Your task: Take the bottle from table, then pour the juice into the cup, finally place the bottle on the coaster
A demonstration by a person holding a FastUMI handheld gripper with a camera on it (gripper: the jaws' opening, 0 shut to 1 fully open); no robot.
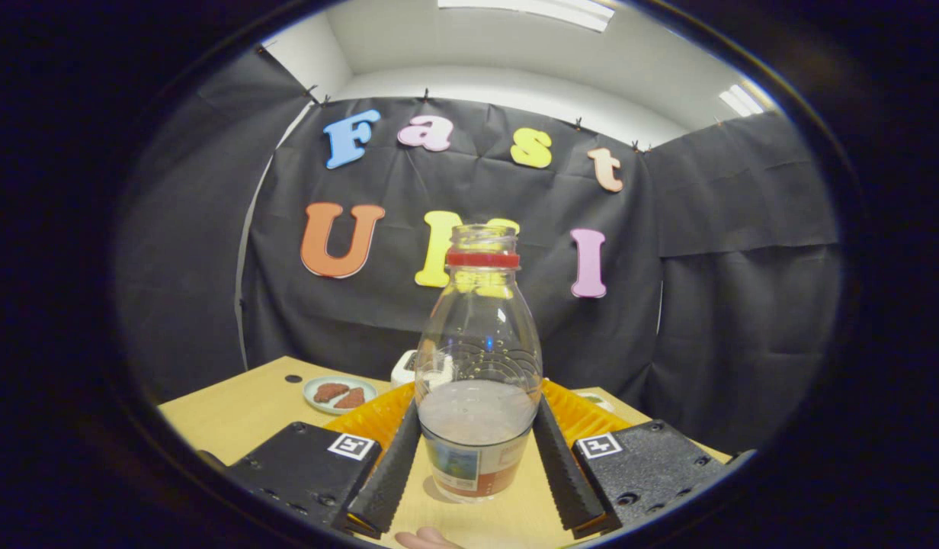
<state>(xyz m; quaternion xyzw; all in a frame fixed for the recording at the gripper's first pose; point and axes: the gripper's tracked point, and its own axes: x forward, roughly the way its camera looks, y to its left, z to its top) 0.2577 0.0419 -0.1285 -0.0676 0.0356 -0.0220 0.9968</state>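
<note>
Orange tray [370, 418]: largely hidden behind bottle [477, 366] and claw [477, 450] fingers. White object [403, 369] behind bottle: partly hidden, unidentifiable. Plate [338, 393] contents: too small to tell.

small plate [340, 394] holding two brown pieces [340, 394] sits on the wooden table [233, 412].

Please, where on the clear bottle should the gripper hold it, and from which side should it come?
Grip the bottle on its straight lower body, near the liquid line, coming level from the front as now. It stands upright on the table between the fingers, which flank it closely; whether they press is unclear. That part is wide and even; the shoulder above tapers to an open neck and would probably slip.
</note>
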